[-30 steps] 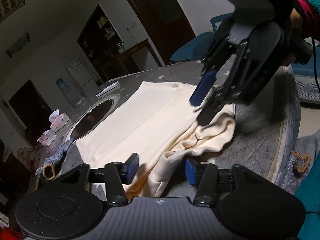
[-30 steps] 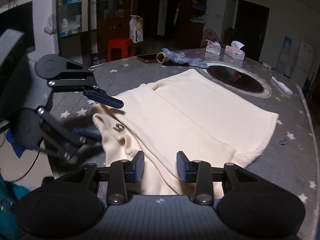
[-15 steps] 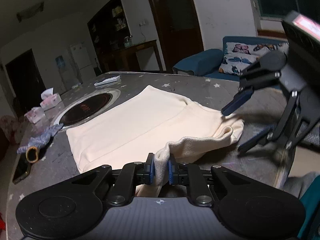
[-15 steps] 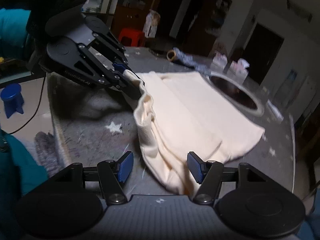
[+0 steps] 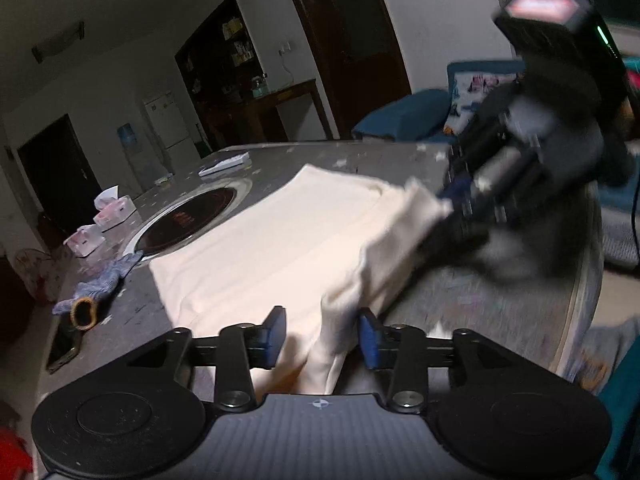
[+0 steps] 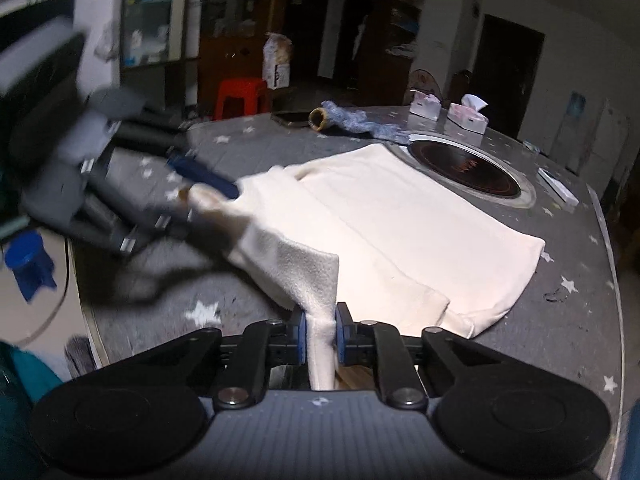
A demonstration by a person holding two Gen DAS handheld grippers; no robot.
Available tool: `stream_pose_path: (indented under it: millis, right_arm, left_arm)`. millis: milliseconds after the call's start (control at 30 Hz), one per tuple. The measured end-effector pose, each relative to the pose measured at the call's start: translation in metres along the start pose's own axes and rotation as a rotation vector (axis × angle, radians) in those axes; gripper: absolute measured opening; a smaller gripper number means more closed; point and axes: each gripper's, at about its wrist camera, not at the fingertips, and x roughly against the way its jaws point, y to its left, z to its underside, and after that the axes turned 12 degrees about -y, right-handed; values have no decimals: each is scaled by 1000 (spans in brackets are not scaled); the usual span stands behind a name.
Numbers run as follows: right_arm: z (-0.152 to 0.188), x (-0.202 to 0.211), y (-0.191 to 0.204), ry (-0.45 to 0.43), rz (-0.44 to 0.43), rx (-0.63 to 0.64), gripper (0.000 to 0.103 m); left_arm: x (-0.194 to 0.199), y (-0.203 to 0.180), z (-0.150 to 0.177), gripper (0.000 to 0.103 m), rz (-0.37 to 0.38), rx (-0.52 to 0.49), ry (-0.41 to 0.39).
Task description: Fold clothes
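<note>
Cream garment (image 6: 400, 216), right tool (image 6: 320, 334) now clamped on it, left tool (image 5: 322, 336) reopened

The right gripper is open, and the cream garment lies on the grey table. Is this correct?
Not quite: the right gripper is shut on a fold of the cream garment, as the right wrist view shows. The garment does lie on the grey table.

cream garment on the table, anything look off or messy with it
Mostly tidy. The cream garment lies flat on the table, except the near edge, bunched and lifted. The right hand-held gripper pinches one fold. The left hand-held gripper is open with cloth hanging loose between its fingers. No spills or damage show.
</note>
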Motion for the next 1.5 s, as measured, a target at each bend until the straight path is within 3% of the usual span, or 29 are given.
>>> stream_pose_path:
  millis: [233,367,467,800,1133,1300,1500]
  right_arm:
    - [-8,1,-15,-19,15,-48,11]
    - [-6,0,-12,-14,17,-51,10]
    - [-4,4,-8,-19,21,-57,9]
    - [-9,36,1,-46,20,-42,9]
    - [-24,110,37,-29,-78,-2,8]
    - [-35,119,39,-14,-79,-1,8]
    - [-48,95,7,-14,-49,-51,8]
  left_arm:
    - [7,4,14,42,-17,-61,24]
    - [6,12,17,18,-6,-37,23]
    - [10,22,13,7,16,40,13]
    - [44,12,-4,5,58,93,-33]
    - [111,-13,-29,5,93,116,-82]
    - [103,-5,-39,5,73,110,-100]
    - [62,24,-49,5,48,136,-93]
